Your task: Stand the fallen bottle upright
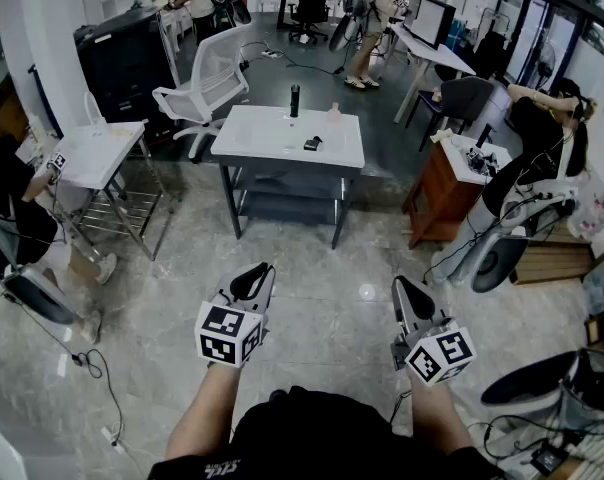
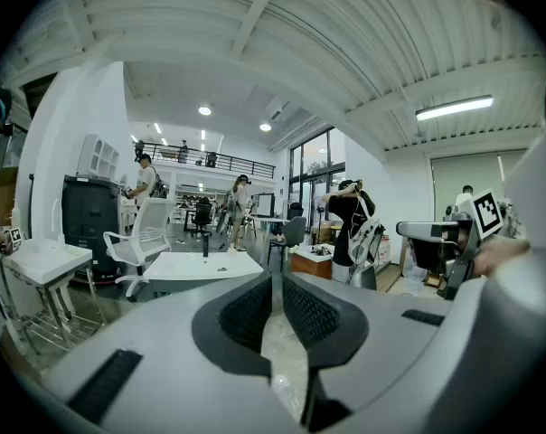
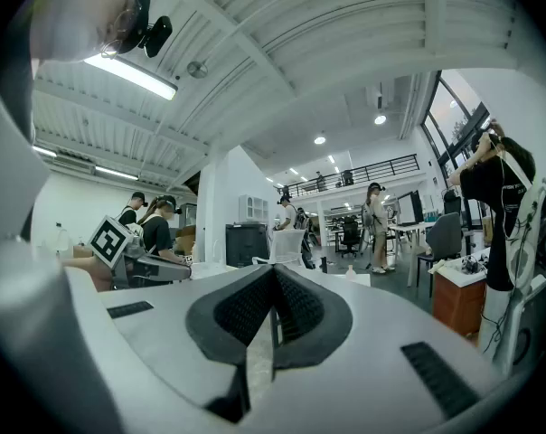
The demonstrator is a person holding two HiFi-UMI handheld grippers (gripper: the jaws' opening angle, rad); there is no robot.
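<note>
Across the floor stands a white table (image 1: 282, 128). On its far edge a dark bottle (image 1: 294, 100) is upright, with a pale bottle (image 1: 334, 115) to its right. A small black object (image 1: 312, 144) lies nearer the table's middle; I cannot tell what it is. Both grippers are held low over the floor, far short of the table. My left gripper (image 1: 265, 273) is shut with nothing in it, and so is my right gripper (image 1: 400, 286). In the left gripper view the table (image 2: 201, 265) and dark bottle (image 2: 205, 242) show small beyond the left gripper (image 2: 276, 283). The right gripper (image 3: 273, 278) frames the dark bottle (image 3: 324, 264) too.
A white office chair (image 1: 207, 78) stands behind the table's left corner. A white wire cart (image 1: 97, 153) and a person (image 1: 12, 208) are at the left. A wooden cabinet (image 1: 444, 193), a seated person (image 1: 542, 128) and fan bases are at the right. Cables (image 1: 92, 368) trail on the floor.
</note>
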